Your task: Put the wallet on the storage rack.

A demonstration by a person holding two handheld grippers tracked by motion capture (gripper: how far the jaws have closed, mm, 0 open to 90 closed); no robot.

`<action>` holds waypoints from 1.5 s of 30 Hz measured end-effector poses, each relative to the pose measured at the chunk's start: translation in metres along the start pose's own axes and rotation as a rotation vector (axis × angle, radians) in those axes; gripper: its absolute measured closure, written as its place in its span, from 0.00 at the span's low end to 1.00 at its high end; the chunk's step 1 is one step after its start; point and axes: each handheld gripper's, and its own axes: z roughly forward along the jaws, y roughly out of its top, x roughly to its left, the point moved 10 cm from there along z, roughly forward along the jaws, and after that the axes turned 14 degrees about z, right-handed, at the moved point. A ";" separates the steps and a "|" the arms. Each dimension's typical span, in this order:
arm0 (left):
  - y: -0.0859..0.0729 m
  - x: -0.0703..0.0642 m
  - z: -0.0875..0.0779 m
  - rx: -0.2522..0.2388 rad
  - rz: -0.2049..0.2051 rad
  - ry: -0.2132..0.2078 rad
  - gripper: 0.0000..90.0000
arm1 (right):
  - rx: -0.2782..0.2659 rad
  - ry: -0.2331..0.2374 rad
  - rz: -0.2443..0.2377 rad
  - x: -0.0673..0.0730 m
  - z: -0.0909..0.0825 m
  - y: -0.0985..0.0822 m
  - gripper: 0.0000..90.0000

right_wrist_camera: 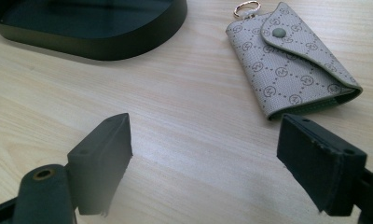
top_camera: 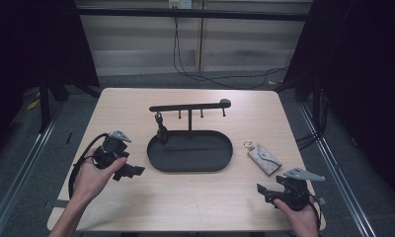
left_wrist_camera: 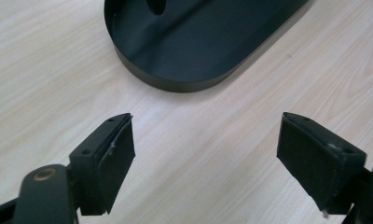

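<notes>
While both your tongs are spread wide and empty, the grey key pouch [right_wrist_camera: 292, 60] lies flat near the bench's right edge, just beside the black oval tray [top_camera: 189, 165] and ahead of your right tongs [top_camera: 272, 193]. Your left tongs [top_camera: 129, 170] hover by the tray's left end. Come in too shallow and the jaws may shove the flat pouch along the bench; its small ring [right_wrist_camera: 245, 8] could easily slip the pads.

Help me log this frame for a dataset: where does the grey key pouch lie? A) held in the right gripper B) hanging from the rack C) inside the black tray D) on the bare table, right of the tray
D: the key pouch lies flat on the table, apart from the black tray, ahead of the open right gripper.
</notes>
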 end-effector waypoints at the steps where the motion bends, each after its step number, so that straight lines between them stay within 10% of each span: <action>1: -0.004 -0.003 0.002 -0.020 -0.005 -0.006 0.21 | -0.001 0.000 0.001 0.000 0.000 0.000 0.20; 27: -0.072 -0.042 0.013 -0.189 -0.099 -0.021 0.24 | -0.011 0.010 0.033 -0.002 -0.002 0.003 0.20; 45: -0.081 -0.047 0.013 -0.242 -0.136 -0.004 0.24 | 0.018 0.036 0.032 0.001 -0.004 0.027 0.21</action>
